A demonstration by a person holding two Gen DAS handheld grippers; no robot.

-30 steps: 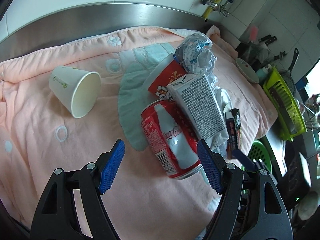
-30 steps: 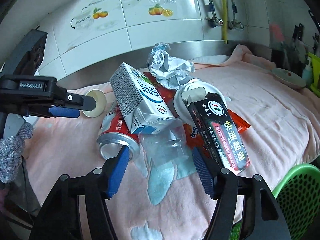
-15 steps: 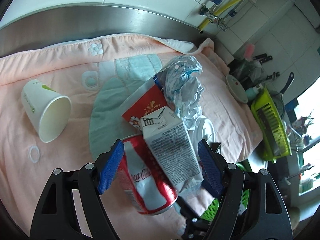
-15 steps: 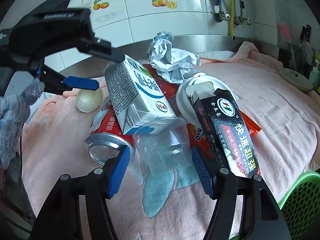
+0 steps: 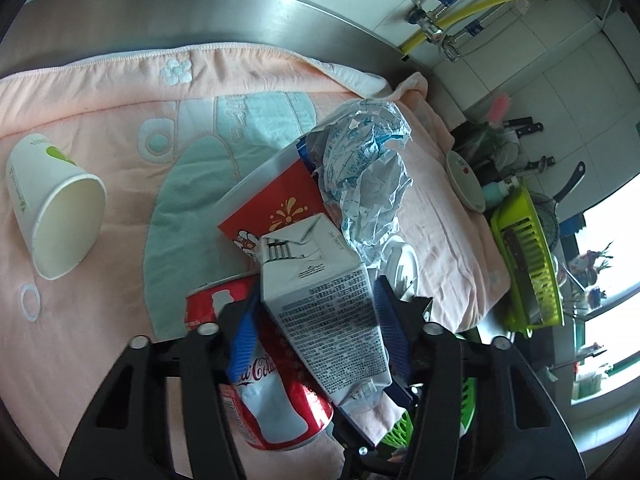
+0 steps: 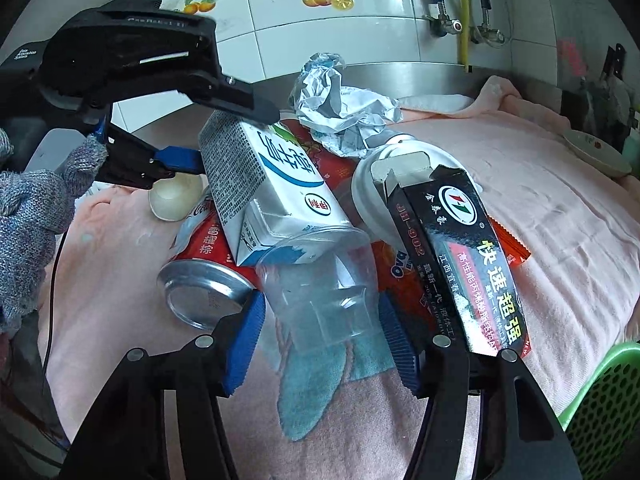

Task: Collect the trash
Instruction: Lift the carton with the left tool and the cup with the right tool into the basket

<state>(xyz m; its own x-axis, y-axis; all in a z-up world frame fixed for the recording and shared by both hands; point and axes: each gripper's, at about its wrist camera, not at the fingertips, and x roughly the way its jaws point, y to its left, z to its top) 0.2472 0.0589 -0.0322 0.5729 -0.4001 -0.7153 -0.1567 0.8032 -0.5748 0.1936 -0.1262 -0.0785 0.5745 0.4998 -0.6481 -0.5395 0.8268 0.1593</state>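
A pile of trash lies on a pink cloth. My left gripper is open, its blue pads on either side of a white milk carton that rests on a red Coca-Cola can. In the right wrist view the left gripper straddles the same carton. My right gripper is open around a clear plastic cup lying on its side. A black glue box, crumpled paper and a white paper cup lie nearby.
A green basket sits at the cloth's near right edge. A red snack packet and a white lid lie under the pile. A steel backsplash runs behind; a yellow-green dish rack and knives stand to the right.
My left gripper has moved forward over the pile and narrowed around the milk carton. My right gripper has advanced so its pads flank the clear cup.
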